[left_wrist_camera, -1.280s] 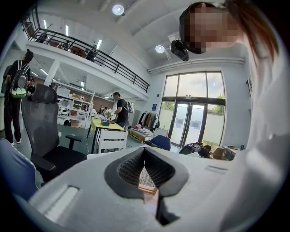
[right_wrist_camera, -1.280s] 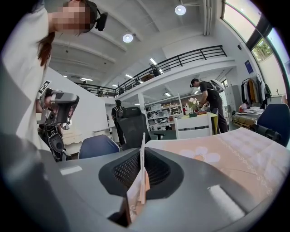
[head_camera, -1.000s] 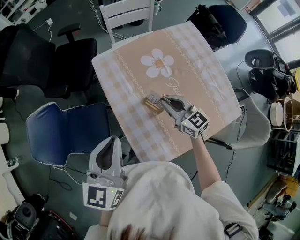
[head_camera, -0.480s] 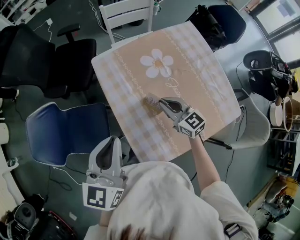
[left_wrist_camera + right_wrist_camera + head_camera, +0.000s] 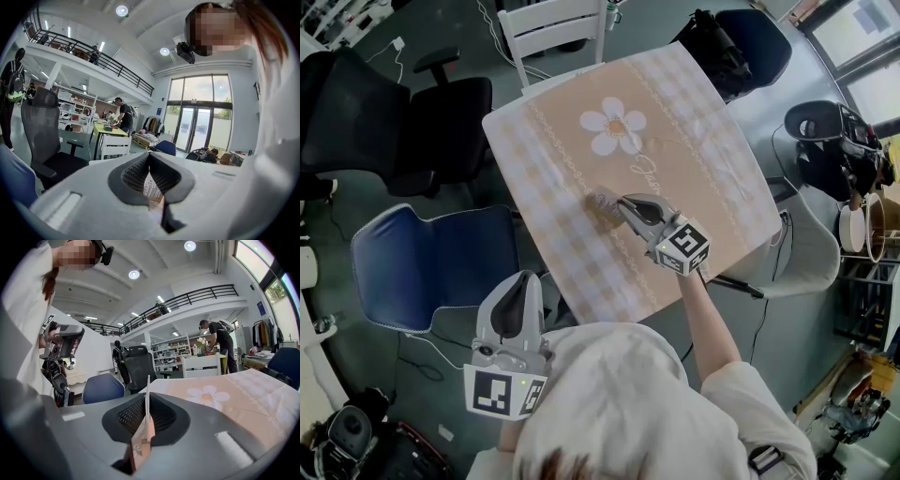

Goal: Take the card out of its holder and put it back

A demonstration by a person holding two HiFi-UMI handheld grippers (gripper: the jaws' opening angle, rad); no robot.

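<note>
Pinched in right gripper: card, edge-on, long axis along the jaws, above the table; tan holder at its near end (seating unclear). Left gripper pressed together, empty, well apart, off the table

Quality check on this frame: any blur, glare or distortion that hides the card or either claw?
Right gripper view: strong fisheye with dark corners, yet the card, edge-on in the shut right claw, is sharp. Left gripper view: same fisheye, bright glass doors behind, left claw crisp and shut. Head view: evenly lit, edges bent, card tiny.
</note>
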